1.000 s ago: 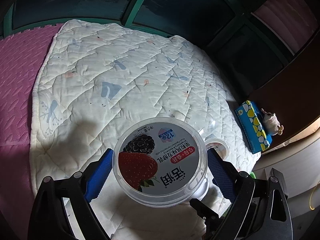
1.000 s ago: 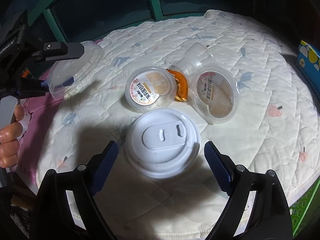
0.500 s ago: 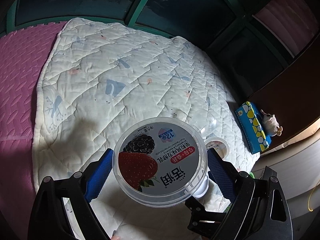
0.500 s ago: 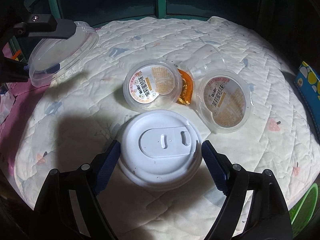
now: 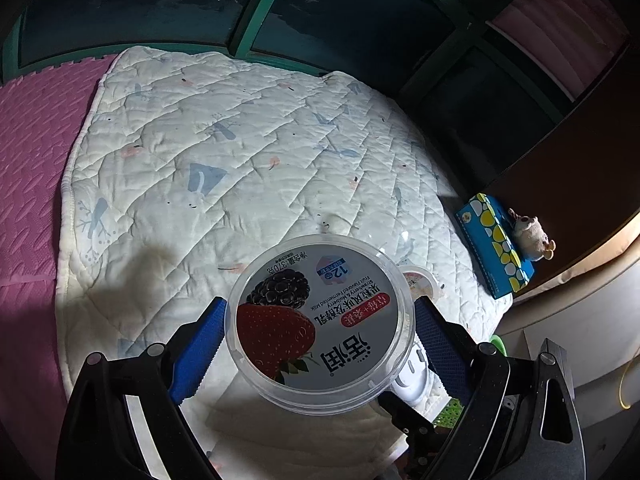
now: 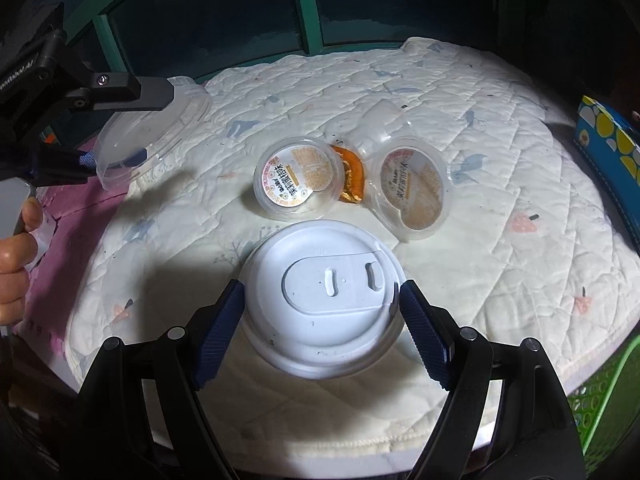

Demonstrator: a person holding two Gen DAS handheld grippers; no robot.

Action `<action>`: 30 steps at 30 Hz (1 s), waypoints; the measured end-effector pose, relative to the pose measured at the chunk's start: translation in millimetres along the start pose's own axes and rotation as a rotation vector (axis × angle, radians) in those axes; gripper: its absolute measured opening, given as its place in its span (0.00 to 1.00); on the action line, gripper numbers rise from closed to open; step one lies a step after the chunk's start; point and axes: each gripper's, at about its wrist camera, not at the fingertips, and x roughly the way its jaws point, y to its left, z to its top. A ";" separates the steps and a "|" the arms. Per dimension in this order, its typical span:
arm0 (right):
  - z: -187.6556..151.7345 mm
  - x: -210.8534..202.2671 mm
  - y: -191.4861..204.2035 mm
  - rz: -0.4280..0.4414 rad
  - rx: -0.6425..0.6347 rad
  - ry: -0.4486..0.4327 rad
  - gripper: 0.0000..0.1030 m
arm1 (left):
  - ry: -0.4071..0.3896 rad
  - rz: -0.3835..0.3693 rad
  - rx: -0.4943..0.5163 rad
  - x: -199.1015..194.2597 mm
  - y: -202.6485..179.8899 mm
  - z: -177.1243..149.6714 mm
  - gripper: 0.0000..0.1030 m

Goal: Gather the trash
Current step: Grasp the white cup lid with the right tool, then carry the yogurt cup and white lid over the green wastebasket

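Note:
My left gripper (image 5: 318, 330) is shut on a clear yogurt cup (image 5: 319, 320) with a strawberry and mulberry lid, held above the white quilted mat (image 5: 240, 168). The same cup shows at the left of the right wrist view (image 6: 148, 132). My right gripper (image 6: 320, 304) is shut on a white lidded cup (image 6: 324, 296), both blue pads against its rim. Two small clear pudding cups (image 6: 298, 178) (image 6: 416, 188) lie on the mat (image 6: 500, 160) beyond it, with an orange wrapper (image 6: 352, 180) between them.
A blue and yellow tissue box (image 5: 494, 250) with a small plush toy (image 5: 530, 232) sits right of the mat. A pink foam mat (image 5: 28, 168) lies at left. A green basket (image 6: 600, 400) shows at lower right. Dark windows stand behind.
The right gripper has closed its pads against the white cup's rim and the cup sits nearer the camera. The left gripper has shifted with the yogurt cup still held.

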 end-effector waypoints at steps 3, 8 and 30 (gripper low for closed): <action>-7.6 -21.7 -14.4 0.003 0.049 -0.027 0.76 | 0.005 -0.017 0.035 2.5 -17.5 -3.3 0.86; -25.2 -59.3 -47.8 -0.041 0.133 -0.072 0.76 | 0.033 -0.066 0.106 13.8 -57.3 -12.5 0.86; -173.2 -133.1 -315.2 -0.406 0.628 0.057 0.76 | 0.218 -0.216 0.328 105.1 -234.8 -67.9 0.86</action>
